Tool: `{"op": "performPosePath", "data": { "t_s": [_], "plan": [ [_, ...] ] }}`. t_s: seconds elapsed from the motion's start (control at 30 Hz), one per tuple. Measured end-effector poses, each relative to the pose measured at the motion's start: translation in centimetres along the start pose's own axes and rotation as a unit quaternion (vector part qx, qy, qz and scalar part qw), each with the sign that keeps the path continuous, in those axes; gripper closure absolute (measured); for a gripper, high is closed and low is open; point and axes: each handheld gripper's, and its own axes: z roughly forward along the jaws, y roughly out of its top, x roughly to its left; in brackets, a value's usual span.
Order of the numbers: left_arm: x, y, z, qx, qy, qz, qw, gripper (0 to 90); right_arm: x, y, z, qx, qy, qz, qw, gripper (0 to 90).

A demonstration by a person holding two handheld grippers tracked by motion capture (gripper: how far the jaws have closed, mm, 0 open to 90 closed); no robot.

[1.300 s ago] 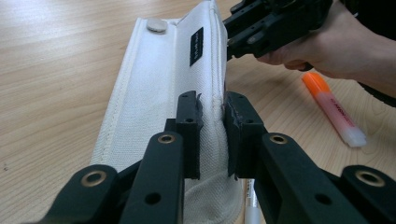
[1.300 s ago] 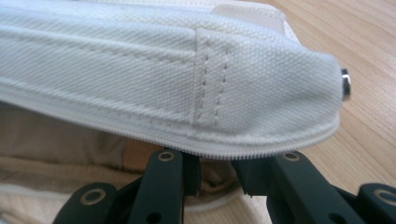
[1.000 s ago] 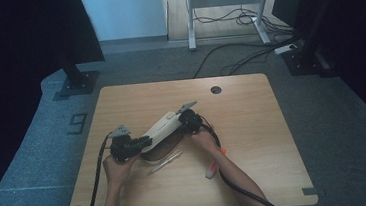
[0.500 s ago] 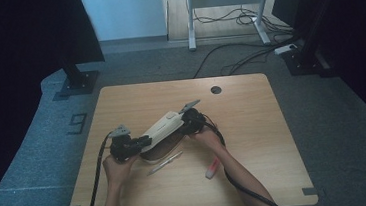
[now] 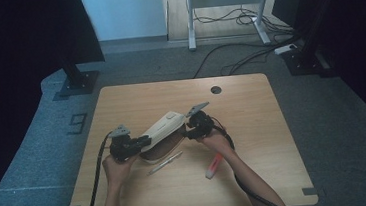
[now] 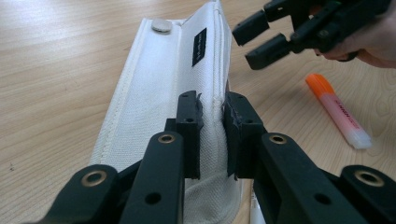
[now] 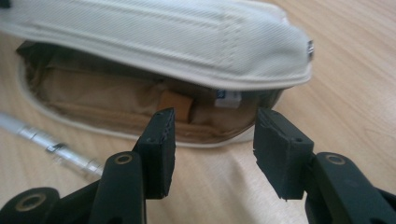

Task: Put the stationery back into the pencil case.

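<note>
The white canvas pencil case (image 5: pixel 161 132) lies mid-desk, flap lifted, its tan inside showing. The left gripper (image 6: pixel 212 133) pinches the flap's edge; the right gripper (image 7: pixel 212 149), jaws just opening and empty, faces the mouth. The silver pen (image 5: pixel 165 163) and orange highlighter (image 5: pixel 213 166) lie outside, unpacked.

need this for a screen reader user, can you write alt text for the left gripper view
The left claw is shut on the edge of a white fabric pencil case lying on a wooden table. Beyond it, the right claw hovers open, near an orange highlighter.
</note>
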Motion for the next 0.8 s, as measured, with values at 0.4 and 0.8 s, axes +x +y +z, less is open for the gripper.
{"op": "performPosePath", "data": {
  "t_s": [0.4,0.8],
  "plan": [
    [0.1,0.0,-0.1,0.000,0.001,-0.001,1.0000,77.1,1.7,-1.1,-0.5,0.002,0.019,-0.012,0.9998,47.1],
    [0.1,-0.1,-0.2,-0.001,0.002,-0.001,1.0000,77.1,2.3,-2.4,-1.7,0.003,0.021,-0.016,0.9997,41.0]
  ]
}}
